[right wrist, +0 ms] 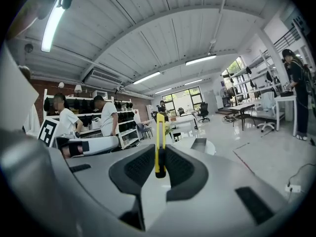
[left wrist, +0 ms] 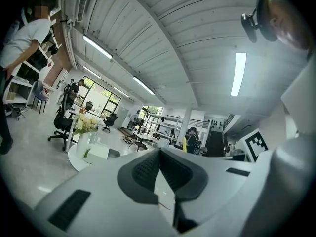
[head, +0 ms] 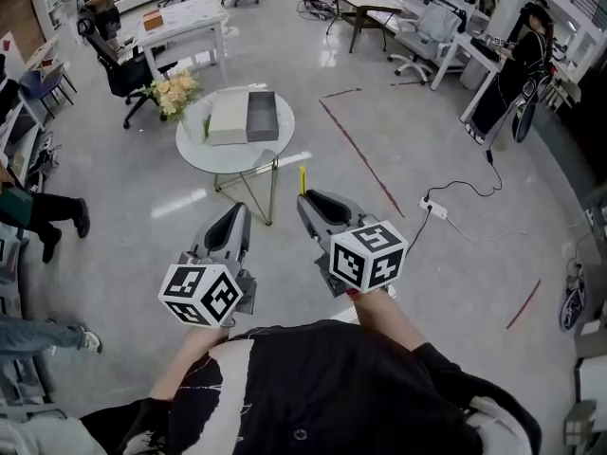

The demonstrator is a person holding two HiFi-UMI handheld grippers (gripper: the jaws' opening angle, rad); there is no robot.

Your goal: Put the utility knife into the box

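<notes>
My right gripper [head: 305, 197] [right wrist: 159, 163] is shut on a yellow utility knife [right wrist: 159, 142], which sticks up and forward from the jaws [head: 303, 179]. My left gripper [head: 237, 210] [left wrist: 159, 168] is shut with nothing between its jaws. Both are held in the air, short of a round white table [head: 228, 152]. On that table lies an open box: a grey tray [head: 263, 115] beside its white lid [head: 228, 118]. In the left gripper view the table [left wrist: 79, 158] and box [left wrist: 98, 151] show at lower left.
A vase of pale flowers [head: 174, 91] stands at the table's left edge. Office chairs [head: 121, 64], desks [head: 185, 22] and people [head: 512, 64] ring the room. A power strip and cable [head: 436, 207] lie on the floor to the right, near red floor tape [head: 360, 154].
</notes>
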